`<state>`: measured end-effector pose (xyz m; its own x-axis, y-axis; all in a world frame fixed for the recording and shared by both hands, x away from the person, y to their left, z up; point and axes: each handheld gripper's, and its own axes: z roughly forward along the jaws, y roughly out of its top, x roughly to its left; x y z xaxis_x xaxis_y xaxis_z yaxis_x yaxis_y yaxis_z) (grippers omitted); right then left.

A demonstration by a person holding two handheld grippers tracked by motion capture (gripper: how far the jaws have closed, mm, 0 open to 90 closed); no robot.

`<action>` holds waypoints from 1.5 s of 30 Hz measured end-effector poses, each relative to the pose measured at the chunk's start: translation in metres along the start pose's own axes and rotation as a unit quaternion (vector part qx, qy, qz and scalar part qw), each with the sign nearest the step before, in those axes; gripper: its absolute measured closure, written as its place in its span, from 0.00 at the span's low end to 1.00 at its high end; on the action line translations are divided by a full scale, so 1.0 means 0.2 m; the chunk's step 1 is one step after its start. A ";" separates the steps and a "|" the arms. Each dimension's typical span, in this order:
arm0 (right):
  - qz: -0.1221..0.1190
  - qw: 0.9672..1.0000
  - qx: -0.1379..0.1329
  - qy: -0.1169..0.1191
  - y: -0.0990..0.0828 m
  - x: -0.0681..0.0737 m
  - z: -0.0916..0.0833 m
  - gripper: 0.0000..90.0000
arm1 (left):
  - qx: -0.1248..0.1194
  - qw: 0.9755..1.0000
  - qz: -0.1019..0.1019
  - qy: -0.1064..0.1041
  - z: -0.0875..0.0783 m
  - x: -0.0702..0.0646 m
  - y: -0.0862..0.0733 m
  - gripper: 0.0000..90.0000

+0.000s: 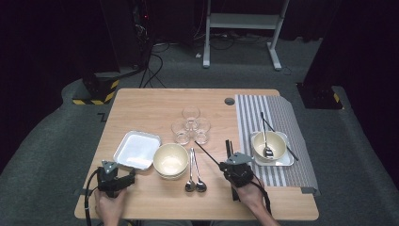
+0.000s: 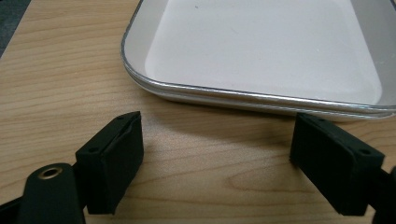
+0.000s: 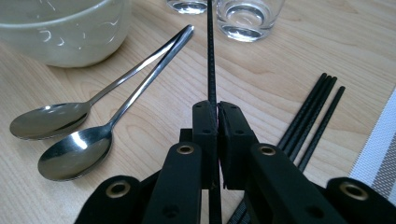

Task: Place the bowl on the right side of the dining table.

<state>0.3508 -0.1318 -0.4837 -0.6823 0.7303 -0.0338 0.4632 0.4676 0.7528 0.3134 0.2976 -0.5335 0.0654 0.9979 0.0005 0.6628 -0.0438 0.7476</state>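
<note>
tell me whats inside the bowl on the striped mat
A metal spoon lies inside the bowl on the striped mat, handle sticking up over the far rim. Under the spoon's head the bowl floor is covered.

Three glasses [image 1: 191, 125], two spoons [image 1: 194, 175]

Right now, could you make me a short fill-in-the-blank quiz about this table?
1. The right gripper has its fingers shut on a single black ____.
2. Beside the cream bowl lie ____ loose spoons.
3. Three clear ____ stand clustered mid-table.
4. The left gripper is open before a white ____.

Missing: chopstick; two; glasses; tray
</note>
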 end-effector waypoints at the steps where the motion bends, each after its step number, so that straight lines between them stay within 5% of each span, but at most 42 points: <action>1: 0.001 1.000 -0.002 -0.001 0.00 0.00 -0.01 0.96 | 0.000 1.000 0.000 0.000 0.00 0.00 0.00 0.19; 21: -0.012 1.000 -0.012 -0.015 -0.08 -0.09 -0.14 0.96 | 0.000 1.000 0.000 0.000 0.00 0.00 0.00 0.19; 45: 0.015 0.998 -0.037 -0.050 -0.12 -0.27 -0.29 0.96 | 0.000 1.000 0.000 0.001 0.00 0.00 0.00 0.19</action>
<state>0.3425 -0.2111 -0.4619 -0.6081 0.7905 -0.0733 0.4366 0.4101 0.8007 0.3134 0.2975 -0.5335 0.0644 0.9979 0.0020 0.6627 -0.0443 0.7475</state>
